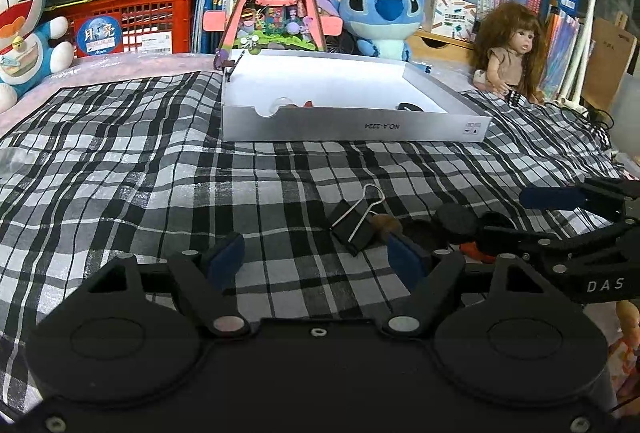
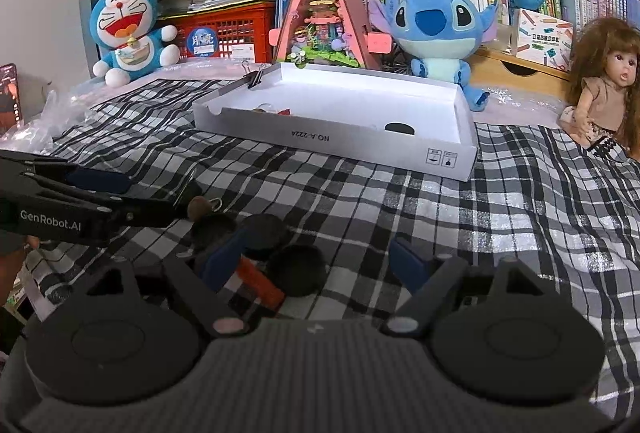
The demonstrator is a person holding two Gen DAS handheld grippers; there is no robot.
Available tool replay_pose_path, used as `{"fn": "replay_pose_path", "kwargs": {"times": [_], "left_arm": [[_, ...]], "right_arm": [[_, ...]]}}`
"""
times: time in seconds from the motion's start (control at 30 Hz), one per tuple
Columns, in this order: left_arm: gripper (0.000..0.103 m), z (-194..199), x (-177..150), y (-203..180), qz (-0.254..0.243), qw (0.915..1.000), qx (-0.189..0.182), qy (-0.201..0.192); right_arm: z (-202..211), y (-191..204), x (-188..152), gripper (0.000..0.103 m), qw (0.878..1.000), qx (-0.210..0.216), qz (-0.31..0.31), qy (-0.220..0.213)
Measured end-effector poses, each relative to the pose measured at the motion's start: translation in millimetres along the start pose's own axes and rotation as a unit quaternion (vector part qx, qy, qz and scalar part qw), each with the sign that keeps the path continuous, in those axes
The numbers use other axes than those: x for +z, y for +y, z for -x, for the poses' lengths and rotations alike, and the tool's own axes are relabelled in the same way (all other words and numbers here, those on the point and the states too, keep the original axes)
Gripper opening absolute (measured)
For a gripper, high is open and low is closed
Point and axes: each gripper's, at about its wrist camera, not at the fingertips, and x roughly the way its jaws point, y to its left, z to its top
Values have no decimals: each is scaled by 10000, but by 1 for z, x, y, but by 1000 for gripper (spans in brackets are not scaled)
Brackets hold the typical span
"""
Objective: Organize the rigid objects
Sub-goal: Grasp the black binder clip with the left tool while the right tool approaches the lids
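Inside the white box (image 2: 460,105) a few pieces already lie; on the checked cloth (image 1: 120,173) the binder clip (image 1: 352,223) and black discs (image 2: 298,269) wait, with my left gripper (image 1: 316,253) and right gripper (image 2: 316,257) both wide, empty.

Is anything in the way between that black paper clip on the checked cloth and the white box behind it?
Nothing visible blocks it. Only bare checked cloth lies between the binder clip and the white box. The box's near wall stands upright, so the clip would have to go over it. The left hand-held gripper is open just short of the clip.
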Motion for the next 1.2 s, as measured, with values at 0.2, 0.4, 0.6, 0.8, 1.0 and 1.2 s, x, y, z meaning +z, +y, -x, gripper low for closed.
{"fn": "replay_pose_path", "kwargs": {"times": [0.2, 0.4, 0.6, 0.8, 1.0, 1.2], "left_arm": [[62, 3, -4, -6, -160, 9998, -58, -70], [46, 0, 0, 0, -6, 10000, -18, -34], [47, -10, 1, -6, -419, 9991, -52, 7], [50, -18, 6, -9, -422, 9991, -69, -3], [55, -26, 7, -14, -451, 9990, -22, -50], [34, -25, 6, -20, -570, 9983, 33, -83]], "right_arm": [[4, 2, -5, 83, 10000, 5, 59, -51], [9, -2, -8, 75, 9999, -64, -51, -149], [10, -3, -10, 71, 9999, -62, -56, -112], [9, -2, -12, 71, 9999, -92, -46, -135], [9, -2, -12, 71, 9999, -44, -55, -118], [9, -6, -12, 71, 9998, -65, -118, -124]]}}
